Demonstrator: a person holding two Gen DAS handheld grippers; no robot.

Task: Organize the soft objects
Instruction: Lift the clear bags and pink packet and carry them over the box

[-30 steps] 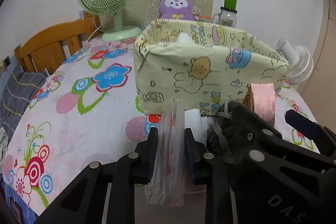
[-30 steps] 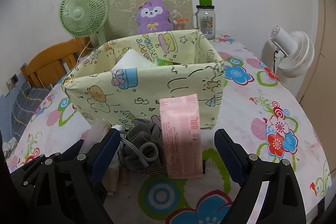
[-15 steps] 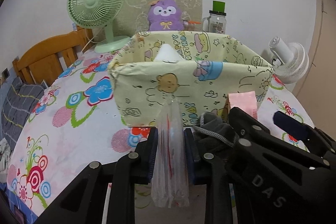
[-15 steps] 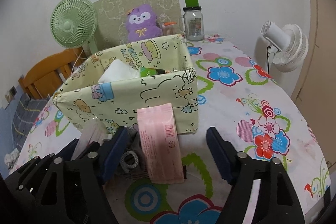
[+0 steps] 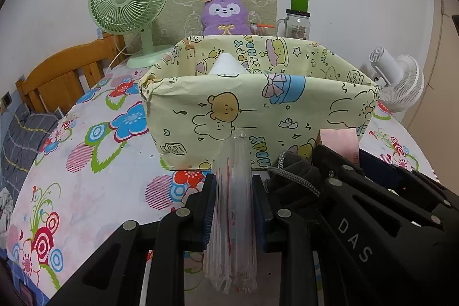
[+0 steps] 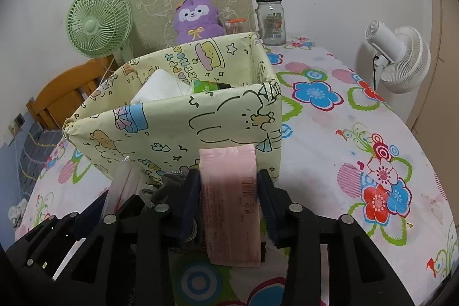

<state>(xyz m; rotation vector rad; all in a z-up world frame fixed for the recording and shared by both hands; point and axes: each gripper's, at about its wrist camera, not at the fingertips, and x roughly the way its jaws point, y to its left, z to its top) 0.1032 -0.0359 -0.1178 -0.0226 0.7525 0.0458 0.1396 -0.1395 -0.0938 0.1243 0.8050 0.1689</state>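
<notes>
R tongs [image 6: 228, 191], wide apart 0.5 s ago, now clamped on pink pack [image 6: 229, 208]; L tongs [image 5: 233, 208] keep clear packet [image 5: 233, 220] pinched; both items just before box [image 5: 258, 111], ready to go in.

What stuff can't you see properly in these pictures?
- Box bottom, both views: its front wall hides all but a white pack and a green one.
- Grey pouf, both views: mostly behind the claws.
- Pink pack print, right view: too small to read.
</notes>
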